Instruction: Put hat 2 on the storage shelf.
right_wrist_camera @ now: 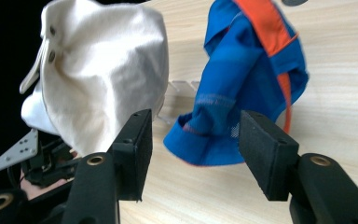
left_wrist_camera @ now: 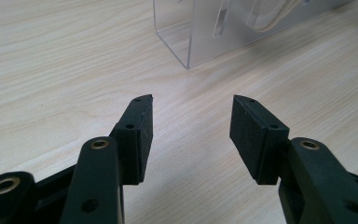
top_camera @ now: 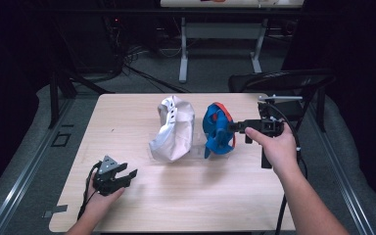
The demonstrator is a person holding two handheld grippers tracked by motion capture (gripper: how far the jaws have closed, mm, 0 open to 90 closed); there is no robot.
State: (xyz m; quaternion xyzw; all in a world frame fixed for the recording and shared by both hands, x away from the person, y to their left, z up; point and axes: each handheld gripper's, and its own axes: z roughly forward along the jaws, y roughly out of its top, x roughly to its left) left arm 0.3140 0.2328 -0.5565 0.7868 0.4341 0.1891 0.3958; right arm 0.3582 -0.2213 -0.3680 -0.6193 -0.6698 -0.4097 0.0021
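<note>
A white cloth hat (top_camera: 172,128) and a blue hat with orange trim (top_camera: 219,128) hang side by side on a clear plastic stand (top_camera: 196,152) at the middle of the wooden table (top_camera: 127,112). My right gripper (top_camera: 235,126) is level at the blue hat's right side, jaws open. In the right gripper view the blue hat (right_wrist_camera: 242,84) hangs just beyond the open right gripper (right_wrist_camera: 193,140), and the white hat (right_wrist_camera: 107,84) is to its left. My left gripper (top_camera: 127,175) rests low near the table's front left, open and holding nothing. The left gripper (left_wrist_camera: 191,121) points at the stand's clear corner (left_wrist_camera: 205,37).
A black chair (top_camera: 279,81) stands behind the table's far right corner. Beyond the table are cables on the floor and the white legs of another table (top_camera: 183,49). Bare wood lies between my left gripper and the stand.
</note>
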